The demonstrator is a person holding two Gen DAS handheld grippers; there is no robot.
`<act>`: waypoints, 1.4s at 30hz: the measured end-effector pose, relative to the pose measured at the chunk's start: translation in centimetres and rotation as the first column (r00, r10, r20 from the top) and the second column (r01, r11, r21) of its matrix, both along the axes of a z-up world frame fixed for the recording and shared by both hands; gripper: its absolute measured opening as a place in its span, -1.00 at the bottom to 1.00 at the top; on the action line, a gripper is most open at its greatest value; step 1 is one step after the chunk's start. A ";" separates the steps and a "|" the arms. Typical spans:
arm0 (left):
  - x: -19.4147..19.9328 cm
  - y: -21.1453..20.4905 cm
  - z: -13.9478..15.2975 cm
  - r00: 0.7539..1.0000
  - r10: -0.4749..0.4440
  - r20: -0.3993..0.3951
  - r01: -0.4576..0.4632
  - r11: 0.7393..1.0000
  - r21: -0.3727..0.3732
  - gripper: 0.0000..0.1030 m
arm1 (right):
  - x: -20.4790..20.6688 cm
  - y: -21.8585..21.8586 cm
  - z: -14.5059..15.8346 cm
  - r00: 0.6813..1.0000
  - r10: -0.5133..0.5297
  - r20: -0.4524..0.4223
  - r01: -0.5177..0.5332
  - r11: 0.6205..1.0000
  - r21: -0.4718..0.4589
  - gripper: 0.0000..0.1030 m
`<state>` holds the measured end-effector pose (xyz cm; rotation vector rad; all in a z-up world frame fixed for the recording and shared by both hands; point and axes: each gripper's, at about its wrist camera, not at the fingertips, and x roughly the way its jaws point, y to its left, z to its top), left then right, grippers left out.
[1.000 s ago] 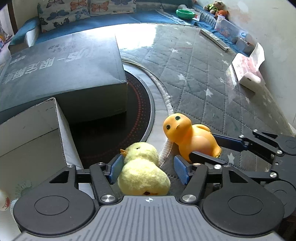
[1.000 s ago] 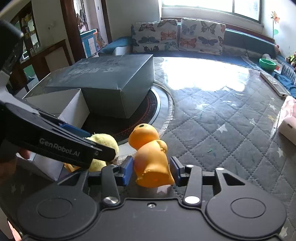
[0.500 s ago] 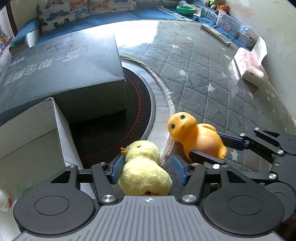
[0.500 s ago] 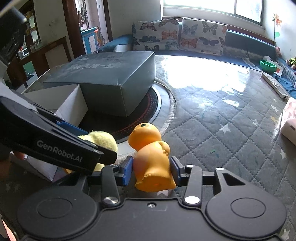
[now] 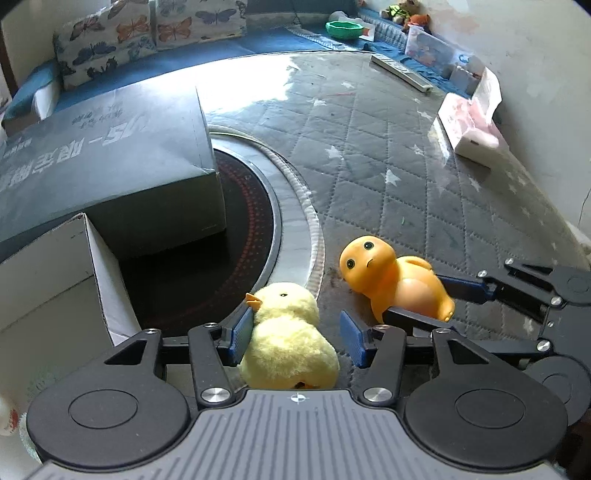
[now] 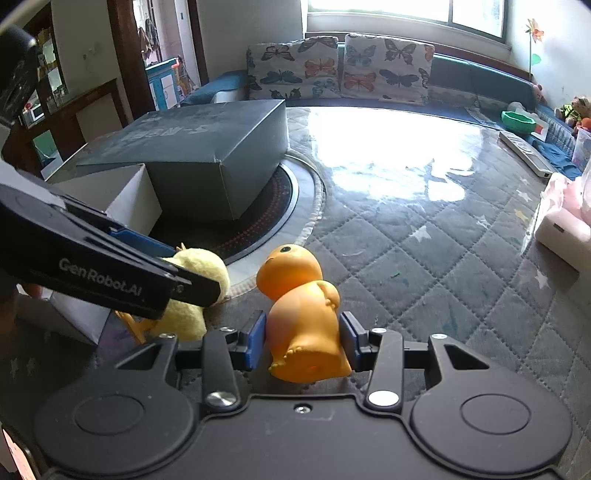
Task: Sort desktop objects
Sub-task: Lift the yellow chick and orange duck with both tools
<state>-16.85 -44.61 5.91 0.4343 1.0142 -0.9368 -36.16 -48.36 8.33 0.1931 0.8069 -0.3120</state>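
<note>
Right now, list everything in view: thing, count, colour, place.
plush chick: 1, yellow, between left gripper's fingers
rubber duck: 1, orange, between right gripper's fingers
large box: 1, dark grey, behind the toys
open carton: 1, white, left of the chick
quilted mat: 1, grey, covering the table
tissue pack: 1, pink, far right
bowl: 1, green, far back
left gripper: 1, black, open
right gripper: 1, black, shut on duck

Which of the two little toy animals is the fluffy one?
The pale yellow chick, sitting between the fingers of the left tool. Its surface is fuzzy plush, while the orange toy beside it is smooth, shiny plastic.
</note>
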 end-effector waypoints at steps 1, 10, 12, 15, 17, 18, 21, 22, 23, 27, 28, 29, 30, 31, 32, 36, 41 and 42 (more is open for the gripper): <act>-0.2 -0.1 -0.2 1.000 -0.003 0.012 0.003 1.000 0.012 0.07 | 0.0 0.0 0.0 1.000 0.001 0.000 -0.001 1.000 -0.001 -0.21; -0.5 -0.4 -0.5 1.000 0.015 0.017 -0.016 0.999 0.031 0.21 | -0.2 0.3 -0.2 1.000 0.001 0.009 -0.001 1.000 -0.009 -0.21; -0.4 -0.4 -0.6 1.000 0.016 0.015 -0.017 0.999 0.032 0.21 | -0.3 0.3 -0.2 1.000 0.002 0.013 -0.002 1.000 -0.008 -0.21; -0.3 -0.2 -0.5 0.999 0.033 0.019 -0.034 0.999 0.028 0.07 | -0.4 0.3 -0.2 1.000 -0.005 0.016 0.005 1.000 -0.007 -0.21; -0.1 0.0 -0.4 0.999 0.043 0.018 -0.043 0.999 0.023 -0.08 | -0.5 0.3 -0.2 1.000 -0.011 0.019 0.011 1.000 -0.006 -0.22; 0.0 0.2 -0.3 0.999 0.046 0.014 -0.046 0.999 0.017 -0.11 | -0.5 0.4 -0.1 1.000 -0.014 0.022 0.014 1.000 -0.005 -0.22; 0.4 0.7 -0.3 0.998 0.058 -0.014 -0.058 0.998 0.000 -0.15 | -0.6 0.5 0.3 0.999 -0.019 0.035 0.019 1.000 0.001 -0.22; 0.3 0.8 -0.2 0.998 0.057 -0.019 -0.057 0.998 -0.001 -0.16 | -0.7 0.6 0.4 0.999 -0.019 0.038 0.019 1.000 0.002 -0.22; 0.3 0.8 -0.2 0.998 0.055 -0.024 -0.055 0.998 -0.003 -0.16 | -0.7 0.8 0.4 0.999 -0.019 0.038 0.019 1.000 0.001 -0.22; -0.5 0.8 -0.2 1.000 0.029 -0.012 -0.029 1.000 0.001 -0.15 | -1.0 1.3 0.3 1.000 -0.014 0.027 0.014 1.000 0.001 -0.22; -0.6 0.7 -0.1 1.000 0.027 -0.006 -0.027 1.000 0.003 -0.14 | -1.1 1.5 0.2 1.000 -0.013 0.023 0.013 1.000 0.002 -0.22; -0.7 0.7 -0.1 1.000 0.026 -0.005 -0.026 1.000 0.002 -0.10 | -1.2 1.5 0.0 1.000 -0.014 0.018 0.014 1.000 0.004 -0.22; -0.8 0.6 -0.2 1.000 0.023 -0.002 -0.023 1.000 0.004 -0.05 | -1.3 1.6 -0.1 1.000 -0.014 0.015 0.014 1.000 0.006 -0.22; -0.9 0.5 -0.2 1.000 0.020 0.000 -0.020 1.000 0.006 0.01 | -1.4 1.6 -0.2 1.000 -0.014 0.015 0.014 1.000 0.008 -0.22; -1.0 0.5 -0.3 1.000 0.017 0.003 -0.017 1.000 0.009 0.03 | -1.4 1.6 -0.2 1.000 -0.014 0.018 0.014 1.000 0.008 -0.22; -1.0 0.2 -1.0 1.000 0.014 -0.012 -0.014 0.999 0.035 0.15 | -1.2 1.5 -0.2 1.000 -0.010 0.018 0.009 1.000 0.008 -0.22; -0.5 0.1 -1.8 0.998 0.030 -0.059 -0.027 0.998 0.050 0.13 | -0.8 1.5 -0.6 1.000 -0.001 0.012 0.001 1.000 0.003 -0.21; -0.4 0.1 -1.9 0.997 0.033 -0.067 -0.030 0.998 0.050 0.13 | -0.8 1.4 -0.8 1.000 -0.002 0.013 0.002 1.000 0.005 -0.21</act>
